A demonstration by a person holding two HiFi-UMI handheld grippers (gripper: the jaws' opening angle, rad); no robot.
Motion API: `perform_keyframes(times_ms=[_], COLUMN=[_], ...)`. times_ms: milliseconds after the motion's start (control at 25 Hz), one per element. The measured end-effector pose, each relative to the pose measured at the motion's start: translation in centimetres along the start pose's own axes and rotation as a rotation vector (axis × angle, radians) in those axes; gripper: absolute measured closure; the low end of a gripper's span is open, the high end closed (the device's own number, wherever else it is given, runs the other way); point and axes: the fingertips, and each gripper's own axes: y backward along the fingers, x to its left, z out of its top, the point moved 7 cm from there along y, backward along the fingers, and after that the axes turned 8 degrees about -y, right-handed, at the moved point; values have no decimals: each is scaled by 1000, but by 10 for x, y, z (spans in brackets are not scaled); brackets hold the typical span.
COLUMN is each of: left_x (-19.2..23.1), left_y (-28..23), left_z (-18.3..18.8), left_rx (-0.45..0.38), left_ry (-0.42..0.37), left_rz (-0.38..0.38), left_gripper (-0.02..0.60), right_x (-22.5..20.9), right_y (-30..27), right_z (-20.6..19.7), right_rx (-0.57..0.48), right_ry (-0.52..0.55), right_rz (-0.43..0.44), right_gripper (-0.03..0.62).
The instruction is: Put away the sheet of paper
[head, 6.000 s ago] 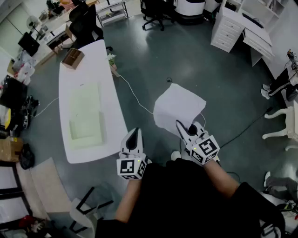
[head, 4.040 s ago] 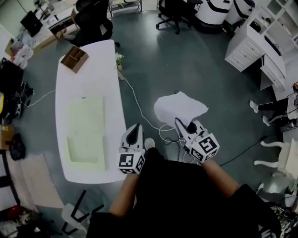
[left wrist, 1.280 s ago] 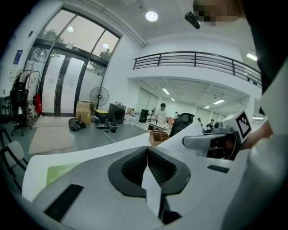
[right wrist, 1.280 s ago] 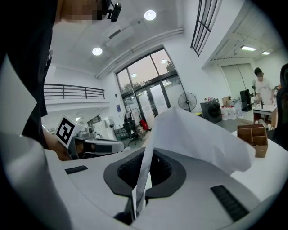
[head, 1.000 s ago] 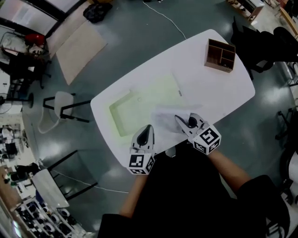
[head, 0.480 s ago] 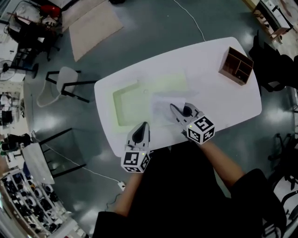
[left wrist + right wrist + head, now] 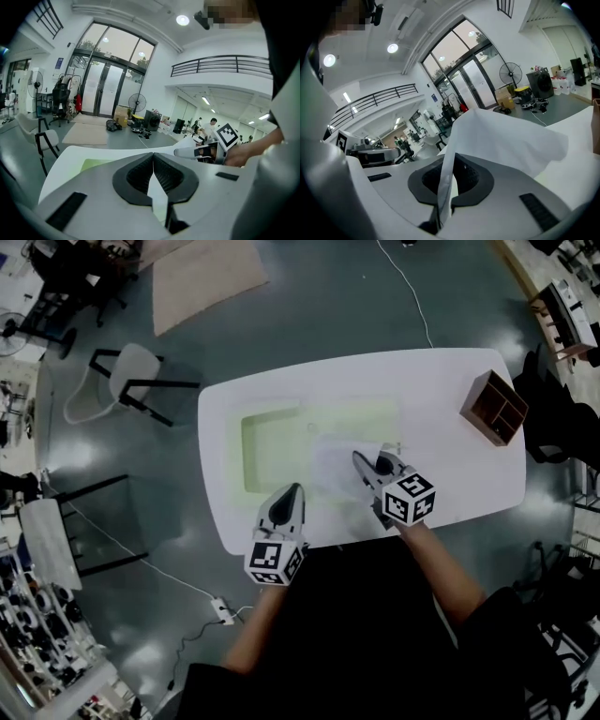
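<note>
Grey polished floor surrounds a white desk (image 7: 441, 427) with rounded corners, seen from above in the head view. At its middle, the right claw (image 7: 360, 463) is clenched on one edge of the sheet of paper (image 7: 330, 463). In the right gripper view the paper rises out from between the closed jaws and billows up and away to the 2 o'clock side. From above, the sheet spreads from that claw toward 9 and 11 o'clock, over the right end of a pale green mat (image 7: 277, 442) that lies on the desk. Whether the paper rests on the mat or hangs just above it cannot be told. The left claw (image 7: 292, 491) sits at 8 o'clock of the right one, over the near edge of the desk, with its jaws pressed together and nothing gripped. The green mat lies at its 12 o'clock. A small wooden organiser box (image 7: 494, 407) stands at 2 o'clock of the right claw, near the desk's right end. Off the desk, a white chair (image 7: 122, 381) stands at 10 o'clock, a tan rug (image 7: 206, 273) lies at 11 o'clock, and a white cable (image 7: 412, 292) trails across the floor at 12 o'clock.
</note>
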Motion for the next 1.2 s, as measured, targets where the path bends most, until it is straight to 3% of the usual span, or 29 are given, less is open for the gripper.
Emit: perform_keyframes(times_ms=[720, 1000, 1200], left_x=[33, 33, 33], left_y=[2, -4, -2], left_z=[-19, -21, -24], left_rx=[58, 64, 70], left_ry=[64, 76, 71], left_rz=[29, -8, -18], left_gripper=[577, 578, 578], right_x=[-19, -26, -20], right_y=[-66, -72, -78], right_z=[-48, -74, -66], right_rx=[183, 222, 199], right_ry=[-39, -81, -85], right_rz=[13, -2, 6], right_gripper=[595, 595, 594])
